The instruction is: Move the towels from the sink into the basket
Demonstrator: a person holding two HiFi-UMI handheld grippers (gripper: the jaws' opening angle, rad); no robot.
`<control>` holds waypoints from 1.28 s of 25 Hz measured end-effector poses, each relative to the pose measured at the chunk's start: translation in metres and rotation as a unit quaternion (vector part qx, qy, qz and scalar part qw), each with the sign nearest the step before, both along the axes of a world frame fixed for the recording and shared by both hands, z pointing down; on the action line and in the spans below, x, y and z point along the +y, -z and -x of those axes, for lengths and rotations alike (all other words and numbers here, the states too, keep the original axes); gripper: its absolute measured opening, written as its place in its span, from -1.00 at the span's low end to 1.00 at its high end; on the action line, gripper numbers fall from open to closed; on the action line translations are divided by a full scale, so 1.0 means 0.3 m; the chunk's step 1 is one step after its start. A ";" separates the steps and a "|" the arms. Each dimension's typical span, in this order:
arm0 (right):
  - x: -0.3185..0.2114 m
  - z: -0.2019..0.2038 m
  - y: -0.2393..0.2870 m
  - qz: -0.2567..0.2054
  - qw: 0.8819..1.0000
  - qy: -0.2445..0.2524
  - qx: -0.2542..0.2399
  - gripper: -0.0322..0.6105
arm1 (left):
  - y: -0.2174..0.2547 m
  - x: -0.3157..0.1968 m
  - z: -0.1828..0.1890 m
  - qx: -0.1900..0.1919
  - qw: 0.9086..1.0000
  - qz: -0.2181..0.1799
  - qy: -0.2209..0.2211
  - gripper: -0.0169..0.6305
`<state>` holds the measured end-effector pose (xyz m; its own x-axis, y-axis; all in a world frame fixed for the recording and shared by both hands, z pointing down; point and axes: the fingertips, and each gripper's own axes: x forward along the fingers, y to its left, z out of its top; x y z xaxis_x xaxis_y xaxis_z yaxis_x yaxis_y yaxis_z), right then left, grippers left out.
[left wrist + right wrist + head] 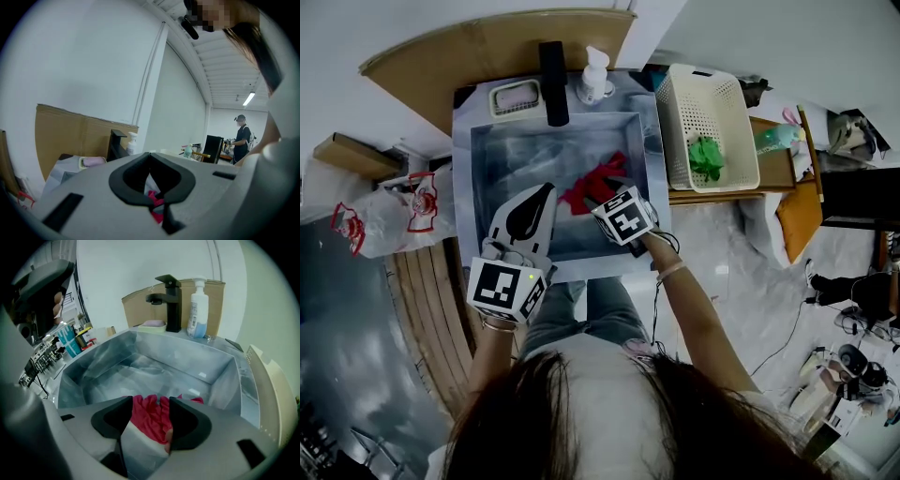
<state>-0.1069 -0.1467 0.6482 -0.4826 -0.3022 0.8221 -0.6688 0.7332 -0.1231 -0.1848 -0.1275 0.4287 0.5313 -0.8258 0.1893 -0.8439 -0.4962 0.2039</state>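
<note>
Overhead, a crumpled red cloth towel (598,180) lay in the rectangular brushed-steel sink (516,159), near its right wall. A green towel (705,157) sat in the white perforated plastic basket (724,108) beside it. The left gripper (546,190) and right gripper (602,195) hung over the basin, the right one at the red towel's edge.

From the left gripper view, the matte black jaw tips met with nothing pinched.

From the right gripper view, the jaws stood apart with soft red folds between them; a black angular faucet (168,301) and a white pump bottle (198,308) stood behind.
</note>
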 end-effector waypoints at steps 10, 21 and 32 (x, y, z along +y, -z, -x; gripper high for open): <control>-0.002 -0.006 -0.123 0.026 0.999 0.006 0.034 0.00 | -0.031 -0.015 -0.022 -0.005 1.000 0.004 -0.003 -0.92; -0.010 -0.040 -0.272 0.065 0.995 -0.020 0.068 0.08 | -0.070 -0.030 -0.048 -0.003 1.000 0.018 -0.007 -0.92; -0.029 -0.054 -0.303 0.054 0.995 -0.057 0.068 0.06 | -0.094 -0.040 -0.062 0.002 1.000 0.026 -0.013 -0.92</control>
